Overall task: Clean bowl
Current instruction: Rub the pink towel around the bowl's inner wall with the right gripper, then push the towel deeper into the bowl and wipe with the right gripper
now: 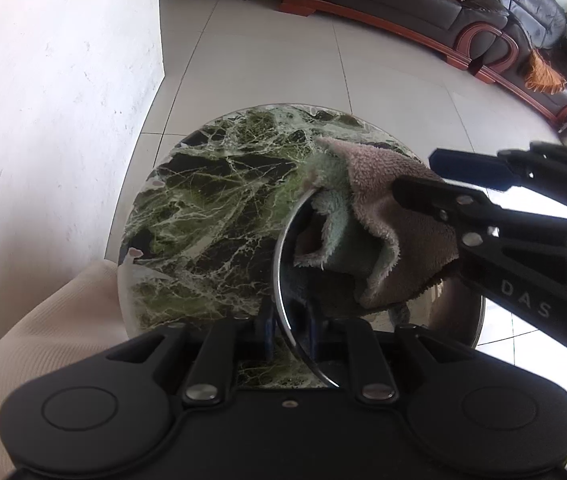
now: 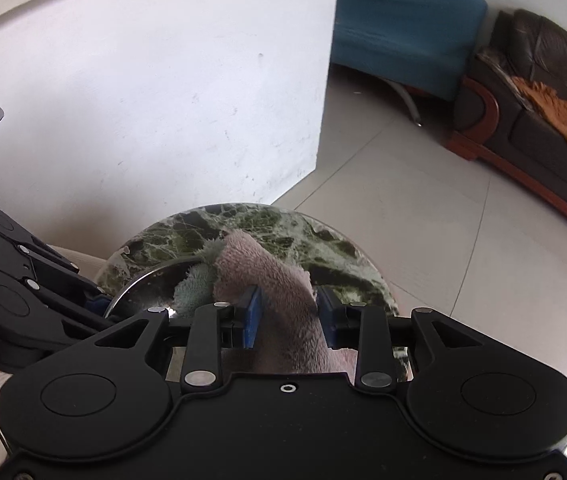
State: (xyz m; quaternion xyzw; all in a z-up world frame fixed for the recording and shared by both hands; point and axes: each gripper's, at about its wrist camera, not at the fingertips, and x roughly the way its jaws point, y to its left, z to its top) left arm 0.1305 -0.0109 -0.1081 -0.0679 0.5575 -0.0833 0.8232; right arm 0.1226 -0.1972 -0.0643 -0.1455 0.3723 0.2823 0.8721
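A shiny steel bowl (image 1: pixel 283 280) stands on a round green marble table (image 1: pixel 211 208). My left gripper (image 1: pixel 291 336) points steeply down and is shut on the bowl's near rim, one blue pad on each side of it. A pink and green terry cloth (image 1: pixel 383 220) lies bunched inside the bowl. My right gripper (image 1: pixel 415 174) reaches in from the right. In the right wrist view the right gripper (image 2: pixel 289 314) is shut on the cloth (image 2: pixel 267 268), blue pads pressing both sides, above the bowl (image 2: pixel 151 280). The left gripper (image 2: pixel 97 300) clamps the rim at the left.
The table (image 2: pixel 335 248) is small, with its edge close all round. A white wall (image 1: pixel 63 120) stands at the left and pale floor tiles (image 1: pixel 263 60) lie beyond. A dark leather sofa (image 1: pixel 483 8) and a blue seat (image 2: pixel 403 28) are far back. Cream ribbed fabric (image 1: pixel 43 320) sits at the lower left.
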